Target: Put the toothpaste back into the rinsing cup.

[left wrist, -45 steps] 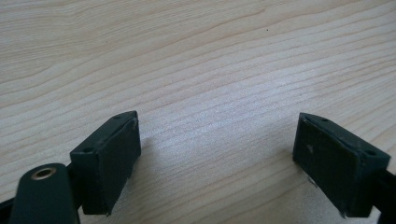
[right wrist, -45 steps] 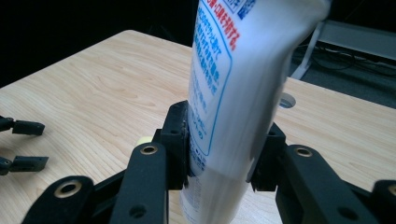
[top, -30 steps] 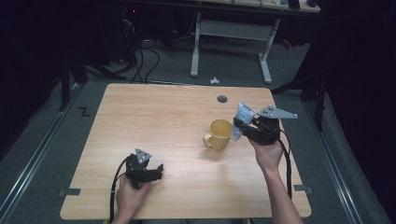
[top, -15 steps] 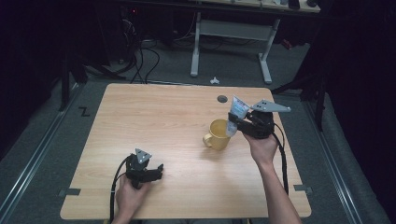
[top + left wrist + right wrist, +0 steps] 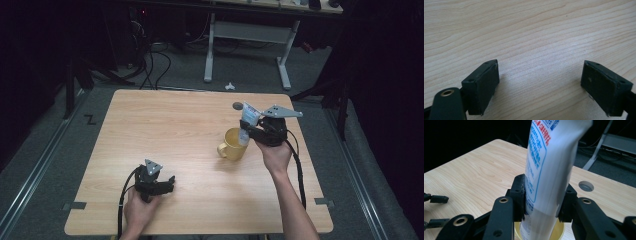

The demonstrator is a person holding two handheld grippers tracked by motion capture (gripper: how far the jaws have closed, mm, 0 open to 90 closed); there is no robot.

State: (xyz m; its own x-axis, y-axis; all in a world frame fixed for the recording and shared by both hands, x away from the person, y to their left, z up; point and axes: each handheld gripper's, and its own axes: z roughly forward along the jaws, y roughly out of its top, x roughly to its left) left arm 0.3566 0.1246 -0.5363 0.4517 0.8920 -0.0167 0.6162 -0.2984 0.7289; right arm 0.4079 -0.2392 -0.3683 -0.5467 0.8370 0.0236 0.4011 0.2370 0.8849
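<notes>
Table point(image 5: 165, 125): you are resting your left gripper point(image 5: 157, 184) near its front edge, jaws spread over bare wood. Mug point(image 5: 231, 146): sitting right of centre. Tube point(image 5: 247, 122): your right gripper point(image 5: 248, 131) is pinching it upright, lower end over the mug. If you are tilting or catching the rim, the mug likely tips.
</notes>
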